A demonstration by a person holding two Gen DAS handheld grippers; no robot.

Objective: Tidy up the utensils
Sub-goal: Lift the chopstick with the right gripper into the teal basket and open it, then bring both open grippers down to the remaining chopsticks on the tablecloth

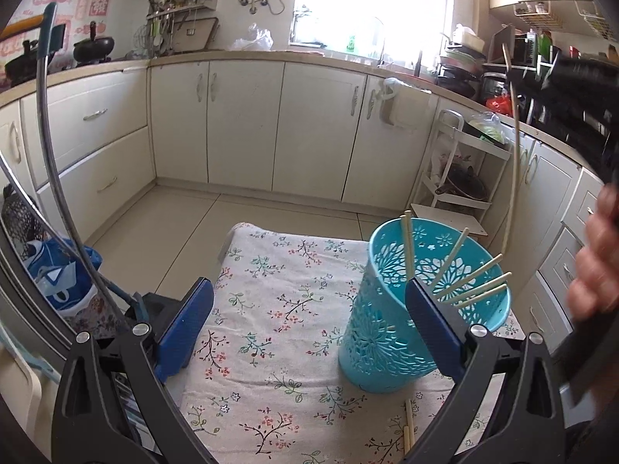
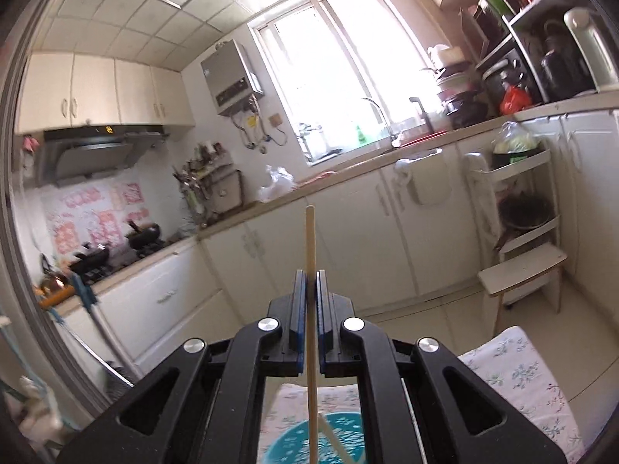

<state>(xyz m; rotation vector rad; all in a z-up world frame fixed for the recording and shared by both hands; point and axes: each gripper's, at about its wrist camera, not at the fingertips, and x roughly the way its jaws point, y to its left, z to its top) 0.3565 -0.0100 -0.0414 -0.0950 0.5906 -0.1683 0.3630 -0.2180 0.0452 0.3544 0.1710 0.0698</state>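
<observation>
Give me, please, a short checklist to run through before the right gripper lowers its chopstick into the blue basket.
1. Grip: right gripper is shut on the held chopstick, pinched upright between the pads: ok.
2. Alignment: the blue basket shows directly below the stick in the right wrist view: ok.
3. Basket stance: upright on the floral cloth: ok.
4. Room inside: several chopsticks already lean against the rim, opening still free: ok.
5. Left gripper: open, empty, its right finger close beside the basket; contact: cannot tell.
6. Leftovers: loose chopsticks lie on the cloth: not ok.
</observation>
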